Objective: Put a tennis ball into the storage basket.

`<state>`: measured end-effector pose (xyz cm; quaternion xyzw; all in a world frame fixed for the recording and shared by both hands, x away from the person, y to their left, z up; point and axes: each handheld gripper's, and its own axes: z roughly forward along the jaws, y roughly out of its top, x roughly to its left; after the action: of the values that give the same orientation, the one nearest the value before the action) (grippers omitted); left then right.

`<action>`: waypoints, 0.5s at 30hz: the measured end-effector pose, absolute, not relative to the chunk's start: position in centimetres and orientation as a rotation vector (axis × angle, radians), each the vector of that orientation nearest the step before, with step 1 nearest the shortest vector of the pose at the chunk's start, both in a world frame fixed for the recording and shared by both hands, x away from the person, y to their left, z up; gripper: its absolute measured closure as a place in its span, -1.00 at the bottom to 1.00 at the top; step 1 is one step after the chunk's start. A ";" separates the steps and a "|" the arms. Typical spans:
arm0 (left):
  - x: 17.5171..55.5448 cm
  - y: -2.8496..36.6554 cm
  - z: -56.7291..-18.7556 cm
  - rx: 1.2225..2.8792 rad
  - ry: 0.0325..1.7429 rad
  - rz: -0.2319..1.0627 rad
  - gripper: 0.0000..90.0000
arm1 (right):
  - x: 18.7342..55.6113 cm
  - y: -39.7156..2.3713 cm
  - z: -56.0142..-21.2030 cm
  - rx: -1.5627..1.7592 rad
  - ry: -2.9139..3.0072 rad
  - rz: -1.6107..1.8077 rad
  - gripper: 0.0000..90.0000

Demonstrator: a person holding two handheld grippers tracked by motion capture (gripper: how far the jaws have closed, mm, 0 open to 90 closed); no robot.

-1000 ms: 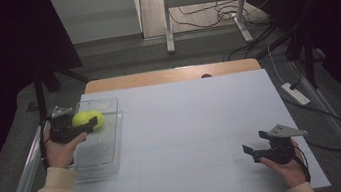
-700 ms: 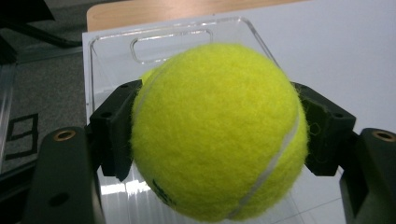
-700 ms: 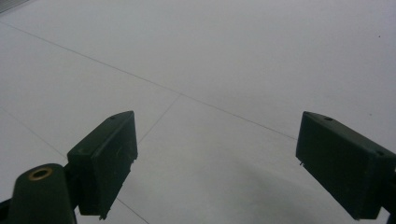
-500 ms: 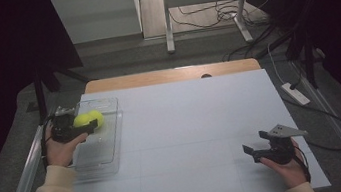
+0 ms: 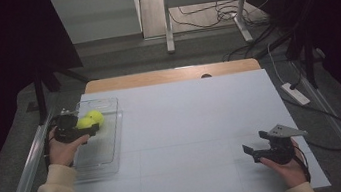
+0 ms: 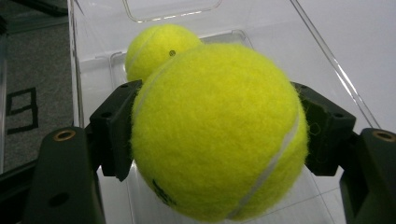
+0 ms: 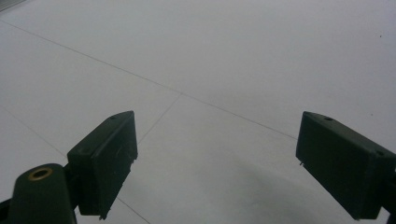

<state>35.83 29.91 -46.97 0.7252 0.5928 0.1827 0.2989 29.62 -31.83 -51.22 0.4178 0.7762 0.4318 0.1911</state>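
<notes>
Left gripper view showing a tennis ball [image 6: 217, 133] being pinched between both black pads, hanging over the clear tray [image 6: 93, 84], just in front of a second ball [image 6: 152, 49] already lying there. Judging one placed, this one awaiting release. Right gripper [image 5: 263, 149] resting wide open, carrying nothing, on the white table [image 5: 187, 124].

We see a white worktop [image 5: 202, 122] with a wooden strip [image 5: 170, 75] along its far edge, standing on grey floor [image 5: 152, 53]. Beyond it, a pale metal frame's legs [image 5: 167, 20] stand among loose cables [image 5: 202, 13]. A power strip [image 5: 295, 93] lies at the right. Both sides are dark.
</notes>
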 end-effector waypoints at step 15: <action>36.3 29.8 -47.9 1.981 1.624 0.431 -0.41 | 29.6 -31.9 -51.2 1.176 2.179 1.213 -0.72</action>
<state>36.25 29.81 -47.86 0.7346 0.6021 0.1599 0.2689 29.60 -31.87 -51.19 0.4187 0.7757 0.4320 0.1908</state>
